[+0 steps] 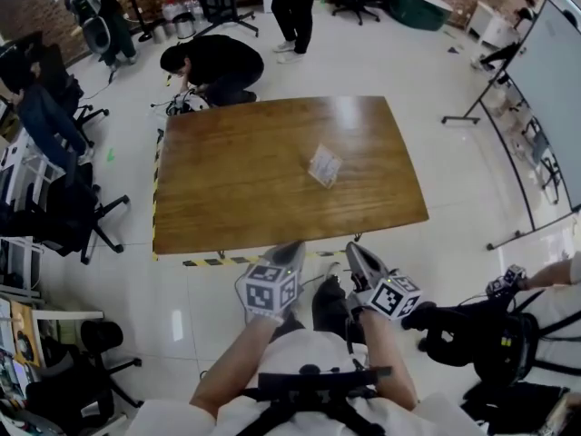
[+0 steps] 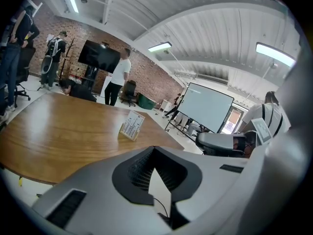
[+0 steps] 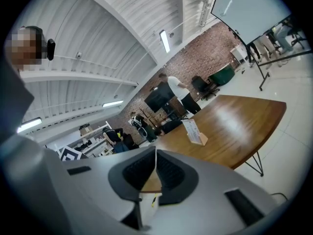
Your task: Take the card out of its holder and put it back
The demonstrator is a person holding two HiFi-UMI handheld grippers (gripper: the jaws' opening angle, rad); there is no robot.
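A white printed card stands in its small holder [image 1: 324,165] on the wooden table [image 1: 236,180], right of the middle. The card holder [image 2: 132,125] shows far ahead in the left gripper view, and the same card holder [image 3: 194,131] shows far ahead in the right gripper view. Both grippers hang short of the table's near edge, close to the person's body. My left gripper [image 1: 292,248] has its tips together with nothing between them, and so does my right gripper [image 1: 354,251]. Neither touches the card.
A person [image 1: 213,66] crouches on the floor at the table's far edge, and another [image 1: 295,7] stands behind. Office chairs [image 1: 54,198] line the left side. A whiteboard [image 1: 554,80] stands at the right. Black equipment [image 1: 481,339] sits at lower right.
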